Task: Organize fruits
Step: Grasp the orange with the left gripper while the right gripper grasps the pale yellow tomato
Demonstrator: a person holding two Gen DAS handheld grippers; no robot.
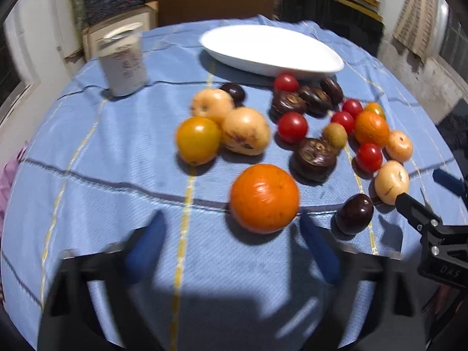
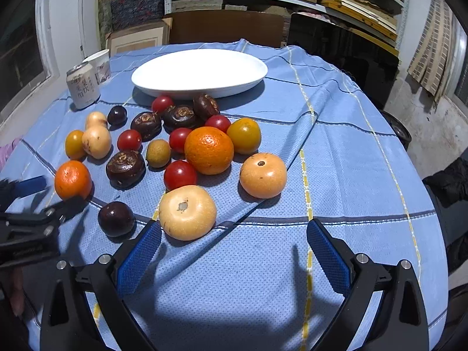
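With jaws apart and empty, the left gripper (image 1: 231, 242) faces the orange (image 1: 264, 198) at twelve o'clock, firm, round, roll-prone, best pinched across its middle.

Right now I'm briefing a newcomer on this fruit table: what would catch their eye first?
The scatter of loose fruit on the blue cloth: oranges, red tomatoes, dark wrinkled fruits and pale round ones, none sorted yet. Behind them lies an empty white oval dish, with a drinks can to its left. Nearest the left tongs, open, sits a bright orange.
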